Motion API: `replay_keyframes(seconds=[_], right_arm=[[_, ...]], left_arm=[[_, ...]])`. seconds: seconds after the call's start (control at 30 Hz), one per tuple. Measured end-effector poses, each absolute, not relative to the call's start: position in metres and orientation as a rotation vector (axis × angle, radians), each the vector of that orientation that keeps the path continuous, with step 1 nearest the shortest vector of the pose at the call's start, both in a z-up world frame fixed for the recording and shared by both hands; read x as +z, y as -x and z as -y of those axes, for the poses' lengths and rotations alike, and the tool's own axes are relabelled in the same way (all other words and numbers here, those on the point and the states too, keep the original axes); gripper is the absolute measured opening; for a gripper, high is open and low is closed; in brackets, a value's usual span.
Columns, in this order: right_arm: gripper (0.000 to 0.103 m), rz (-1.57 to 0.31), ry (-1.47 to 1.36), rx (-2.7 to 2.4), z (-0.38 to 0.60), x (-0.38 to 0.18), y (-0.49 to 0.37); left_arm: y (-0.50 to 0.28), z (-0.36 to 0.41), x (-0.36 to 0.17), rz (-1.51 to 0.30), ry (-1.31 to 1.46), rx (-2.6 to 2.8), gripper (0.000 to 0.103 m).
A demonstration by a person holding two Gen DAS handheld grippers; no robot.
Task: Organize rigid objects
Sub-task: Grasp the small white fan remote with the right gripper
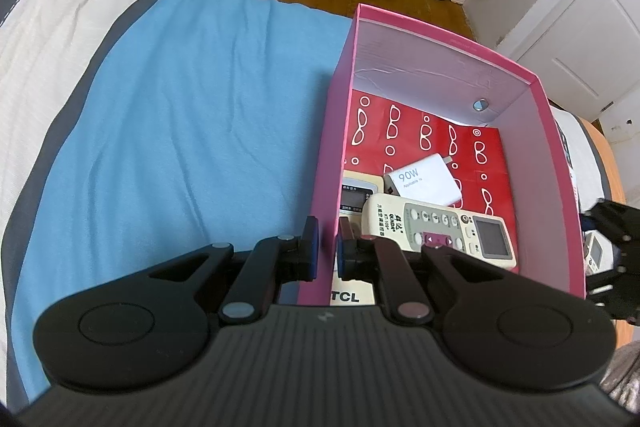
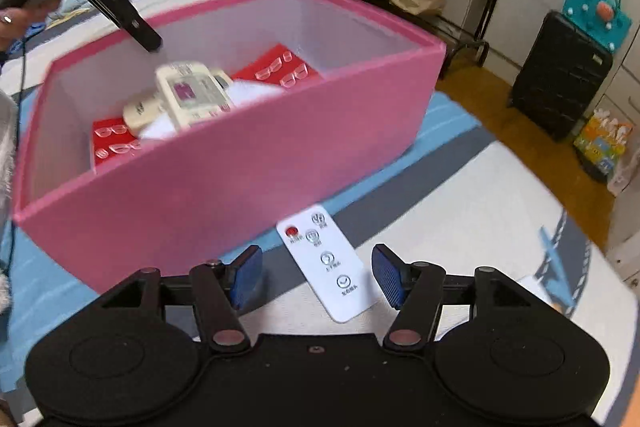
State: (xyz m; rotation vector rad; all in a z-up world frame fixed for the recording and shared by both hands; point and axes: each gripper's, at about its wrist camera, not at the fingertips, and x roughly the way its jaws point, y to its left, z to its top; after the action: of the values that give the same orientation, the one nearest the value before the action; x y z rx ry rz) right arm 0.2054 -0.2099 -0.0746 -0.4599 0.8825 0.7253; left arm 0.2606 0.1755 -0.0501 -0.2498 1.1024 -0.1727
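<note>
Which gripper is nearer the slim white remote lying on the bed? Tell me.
Right. The right gripper is open with the white remote lying between its fingers, beside the pink box. The left gripper pinches the box's far wall, across from the remote.

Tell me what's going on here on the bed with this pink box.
A person is tidying small items into the open pink cardboard box on the bed. The left tool is closed on the box's side wall. The right tool, open, straddles a flat white remote control lying outside the box. A cream air-conditioner remote and white 90W charger are already inside.
</note>
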Motion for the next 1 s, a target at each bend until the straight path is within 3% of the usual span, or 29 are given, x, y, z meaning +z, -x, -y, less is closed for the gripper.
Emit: replay_keyframes(seconds=[0.17,0.3,0.47,0.6,0.9,1.0], right_arm=[[0.071,-0.879,0.52,0.723,0.199,-0.096,-0.217],[0.072,-0.916,0.415,0.672,0.204,-0.098,-0.225],[0.048,-1.042,0.2,0.51,0.217,-0.091,-0.23],[0.047,-1.147,0.01,0.403,0.236,-0.082,-0.223],[0.049,-1.096,0.205,0.458,0.215,-0.09,-0.215],[0.044,-1.078,0.236,0.455,0.211,-0.088,-0.215]], left_arm=[[-0.259,-0.175,-0.05,-1.099,0.235,-0.174,0.008],[-0.259,-0.174,-0.049,-1.101,0.238,-0.173,0.008],[-0.259,-0.174,-0.05,-1.099,0.226,-0.168,0.008],[-0.259,-0.174,-0.051,-1.1,0.234,-0.166,0.008],[-0.26,-0.172,-0.05,-1.1,0.225,-0.16,0.008],[-0.259,-0.172,-0.05,-1.102,0.228,-0.161,0.008]])
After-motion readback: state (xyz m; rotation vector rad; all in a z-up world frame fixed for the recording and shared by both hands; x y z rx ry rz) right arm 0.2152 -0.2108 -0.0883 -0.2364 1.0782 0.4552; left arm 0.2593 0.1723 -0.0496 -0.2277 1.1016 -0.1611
